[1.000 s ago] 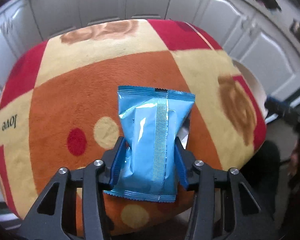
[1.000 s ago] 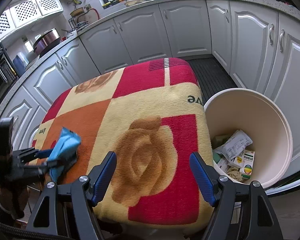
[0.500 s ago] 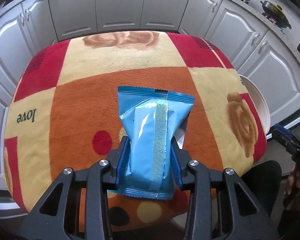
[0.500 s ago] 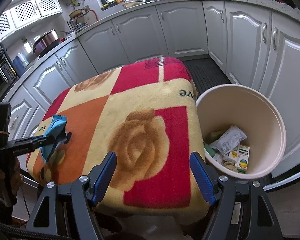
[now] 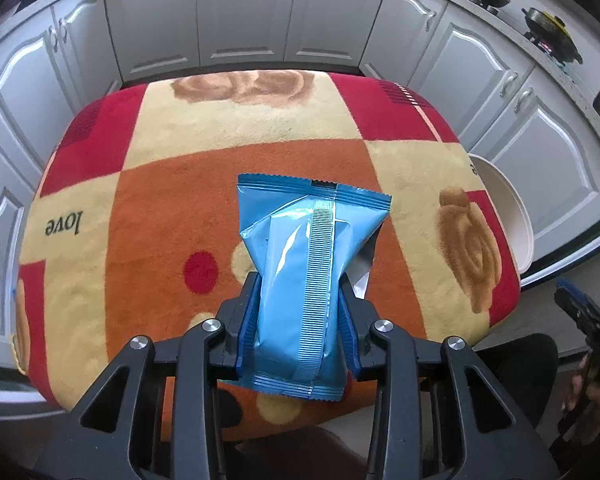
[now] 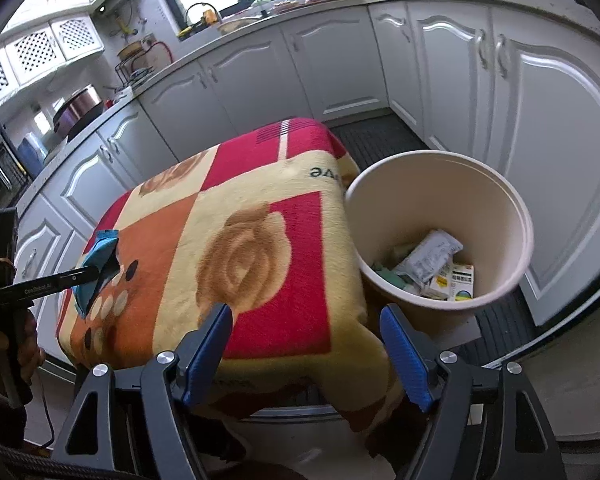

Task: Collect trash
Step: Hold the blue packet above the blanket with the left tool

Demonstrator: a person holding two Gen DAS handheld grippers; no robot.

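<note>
Left gripper (image 5: 298, 322): clenched on a blue snack wrapper (image 5: 308, 276), blue pads pinching its lower half, jaws just closing further; wrapper upright between the fingers, top seal fanned out ahead of the tips, lifted clear above the patterned blanket (image 5: 140, 200) spread below and beyond.

Right gripper (image 6: 306, 354): released, jaws spread wide with nothing between, just opening slightly; near edge of the same blanket under the tips.

Cream trash bucket (image 6: 516, 216): ahead and right of the right gripper, just beside the blanket's corner; paper packets and small boxes (image 6: 436, 268) at the bottom.

White kitchen cabinets (image 6: 452, 56): beyond, ringing the scene.
</note>
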